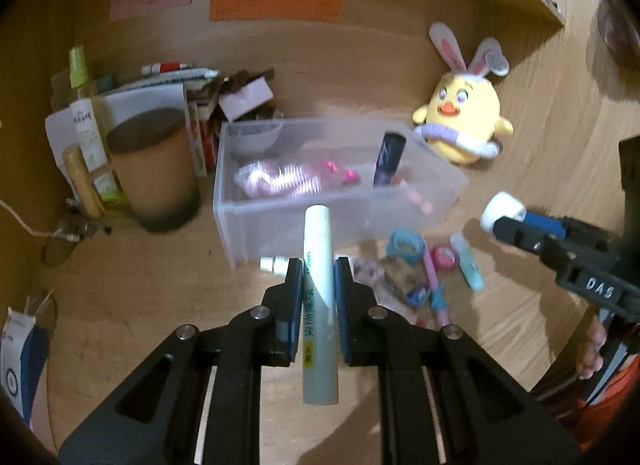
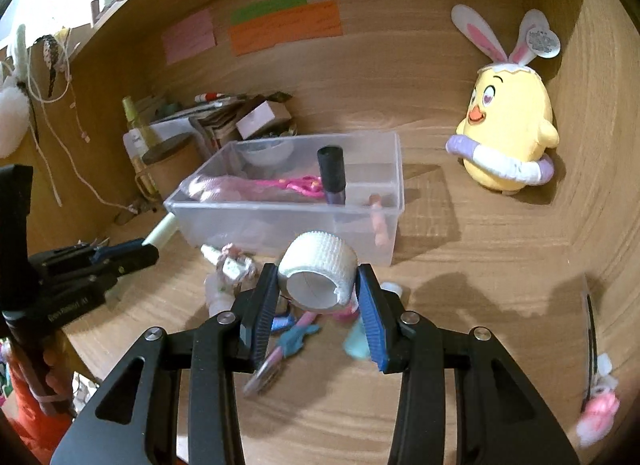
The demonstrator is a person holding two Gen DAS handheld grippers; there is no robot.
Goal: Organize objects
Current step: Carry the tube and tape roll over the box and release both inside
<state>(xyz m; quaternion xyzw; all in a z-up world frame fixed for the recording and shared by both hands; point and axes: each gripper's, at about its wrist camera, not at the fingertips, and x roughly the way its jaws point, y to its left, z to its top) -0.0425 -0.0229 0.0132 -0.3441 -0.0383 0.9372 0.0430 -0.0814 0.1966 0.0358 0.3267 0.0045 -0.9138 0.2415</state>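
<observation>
My left gripper [image 1: 318, 267] is shut on a pale green tube [image 1: 319, 297] with Chinese print, held in front of the clear plastic bin [image 1: 280, 221]. My right gripper [image 2: 318, 279] is shut on a white roll of gauze tape [image 2: 318, 279], just short of the bin's front wall [image 2: 280, 225]. The bin holds a dark purple tube [image 2: 332, 175], pink items [image 2: 256, 187] and a small bowl [image 2: 268, 153]. Small loose items [image 1: 420, 269] lie on the desk in front of the bin: a blue ring, pink pen, teal tube. The right gripper with the roll also shows in the left wrist view [image 1: 504, 221].
A yellow chick plush with bunny ears [image 2: 508, 121] sits at the back right. A brown cylinder container [image 1: 154, 169], bottles [image 1: 90, 129], papers and markers [image 1: 176, 71] crowd the back left. Coloured notes [image 1: 276, 3] hang on the back wall. A cable [image 1: 24, 225] runs at the left.
</observation>
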